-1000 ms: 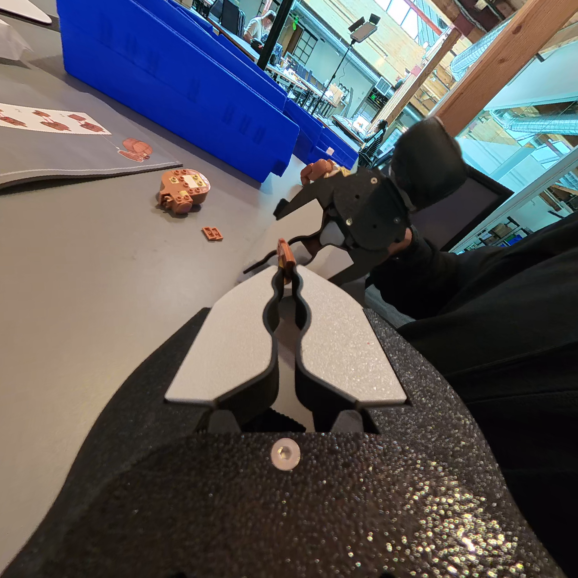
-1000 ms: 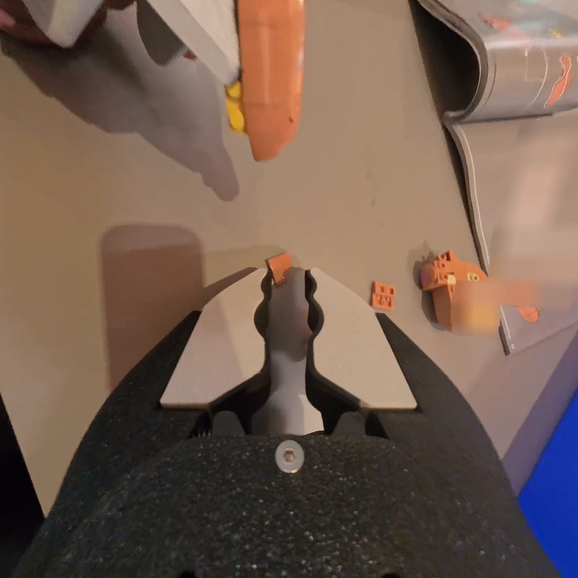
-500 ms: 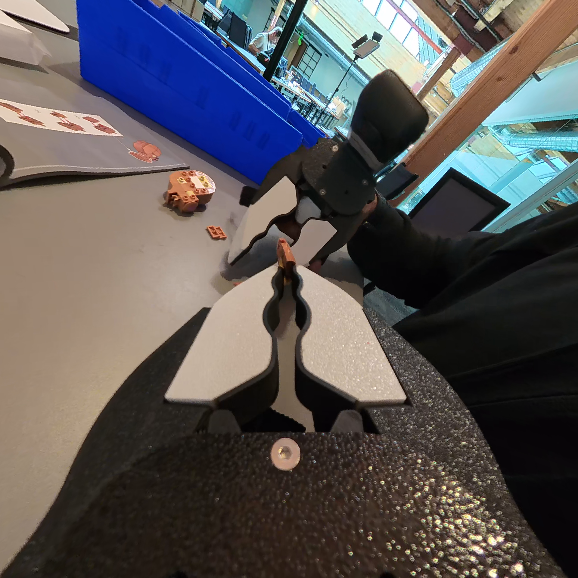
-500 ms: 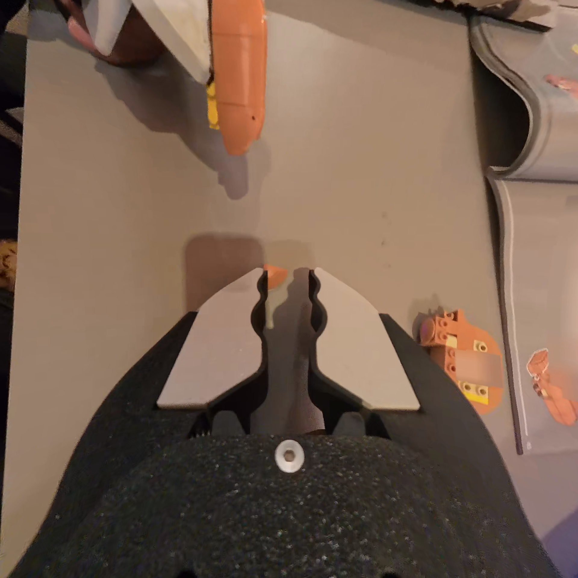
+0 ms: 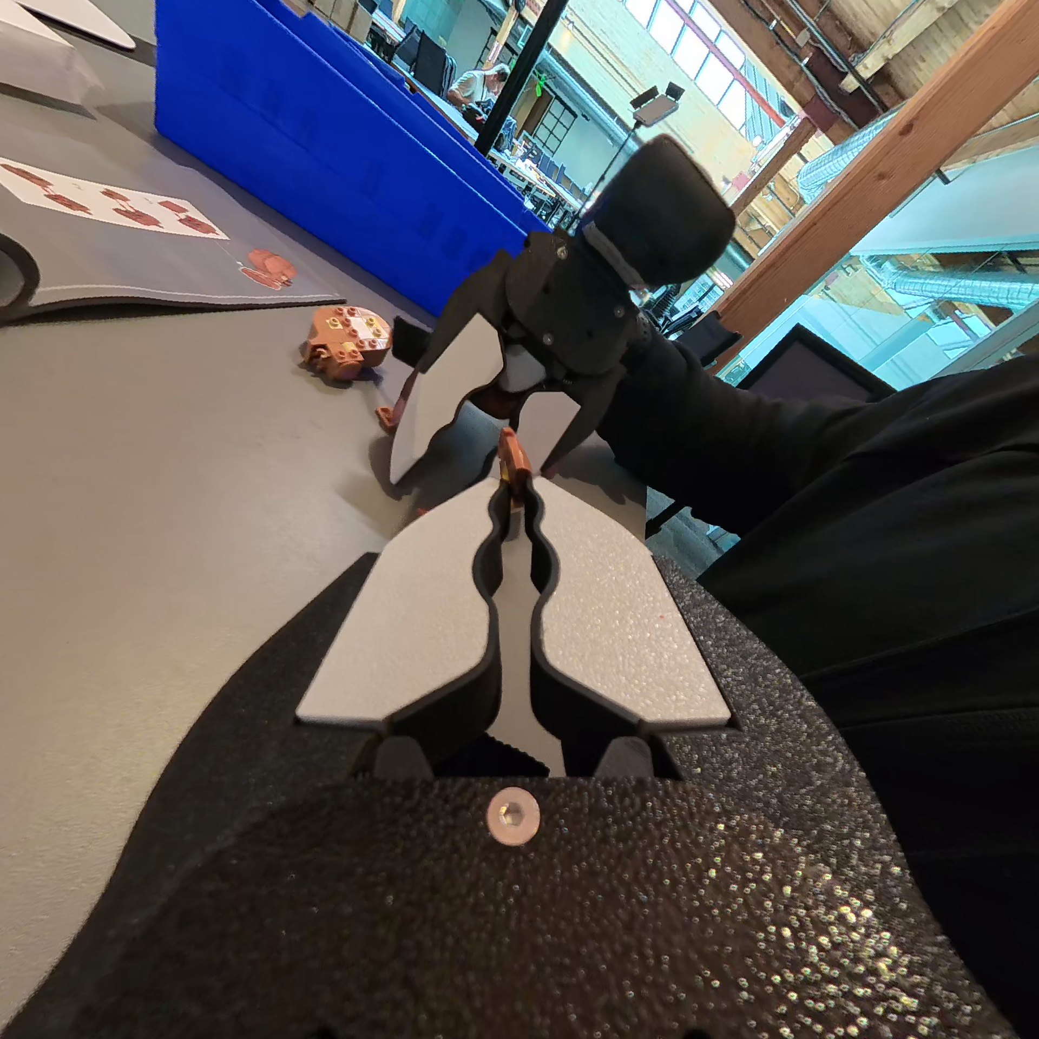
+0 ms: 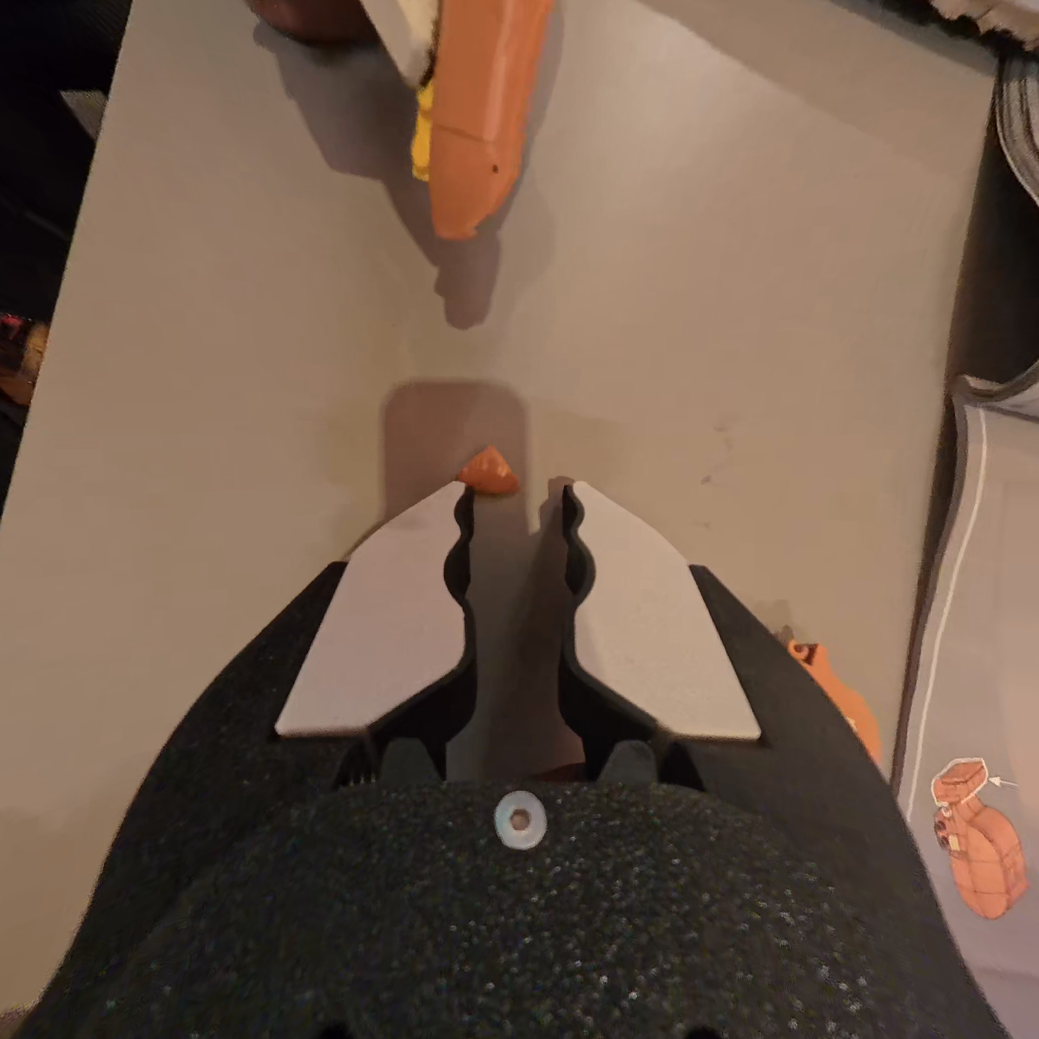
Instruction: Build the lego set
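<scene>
Your left gripper (image 5: pixel 514 486) pinches one brown lego piece (image 5: pixel 513 455). Your right gripper (image 6: pixel 514 489), jaws spread, hovers above one small loose orange piece (image 6: pixel 488 471). One partial lego build (image 5: pixel 347 343) sits on the grey table (image 5: pixel 140 478), near one open instruction booklet (image 5: pixel 140 253) and blue bins (image 5: pixel 315 146), in a large workshop.

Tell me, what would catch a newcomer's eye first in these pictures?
Probably the left tool in the foreground, shut on a slim orange lego piece that sticks up from its tips. Just beyond it the right tool points down at the grey table with its fingers apart, close to a tiny orange brick lying there. Farther back, a half-built brown lego model sits beside an open instruction booklet and long blue bins.
</scene>
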